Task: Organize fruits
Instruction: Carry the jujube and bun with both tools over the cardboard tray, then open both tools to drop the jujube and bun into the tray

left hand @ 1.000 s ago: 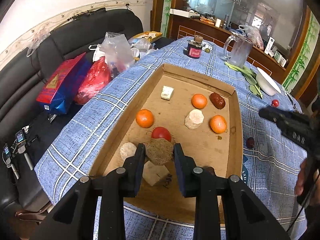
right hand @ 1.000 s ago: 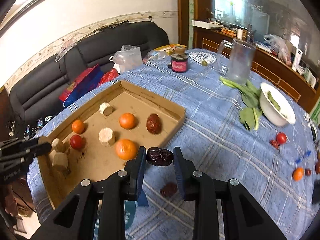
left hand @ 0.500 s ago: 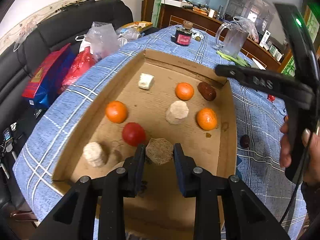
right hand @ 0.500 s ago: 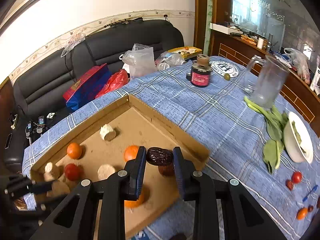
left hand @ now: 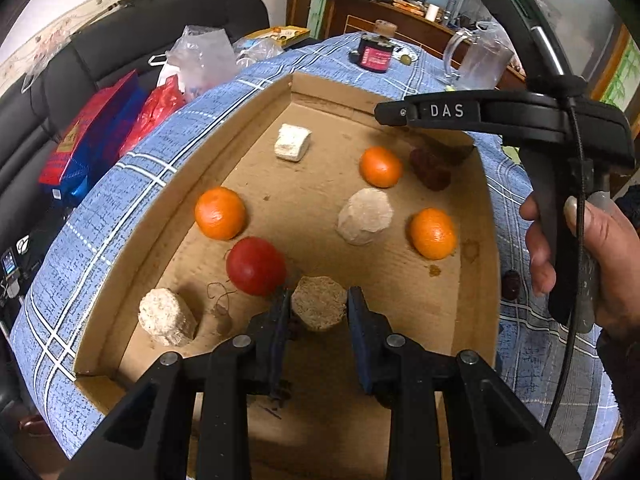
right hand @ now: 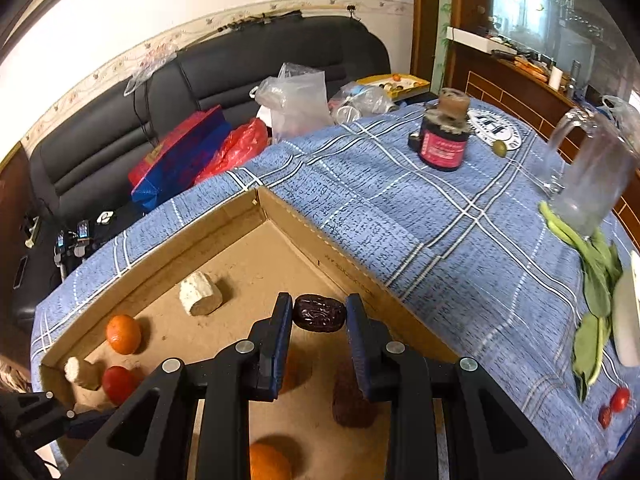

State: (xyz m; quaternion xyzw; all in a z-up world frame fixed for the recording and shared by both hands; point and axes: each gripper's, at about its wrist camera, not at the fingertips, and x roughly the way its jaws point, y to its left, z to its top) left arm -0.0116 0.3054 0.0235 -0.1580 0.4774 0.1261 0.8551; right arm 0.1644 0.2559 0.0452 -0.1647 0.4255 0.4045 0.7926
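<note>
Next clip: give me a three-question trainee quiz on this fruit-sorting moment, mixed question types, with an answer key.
1. True or false: the right gripper is shut on a dark date above the cardboard tray.
2. Multiple choice: how many oranges lie in the tray in the left wrist view? A) one B) three C) five
3. Short answer: what does the left gripper hold, and which fruit lies just beside it?

Key
1. True.
2. B: three oranges.
3. A tan, rough-surfaced round chunk; the red tomato.
</note>
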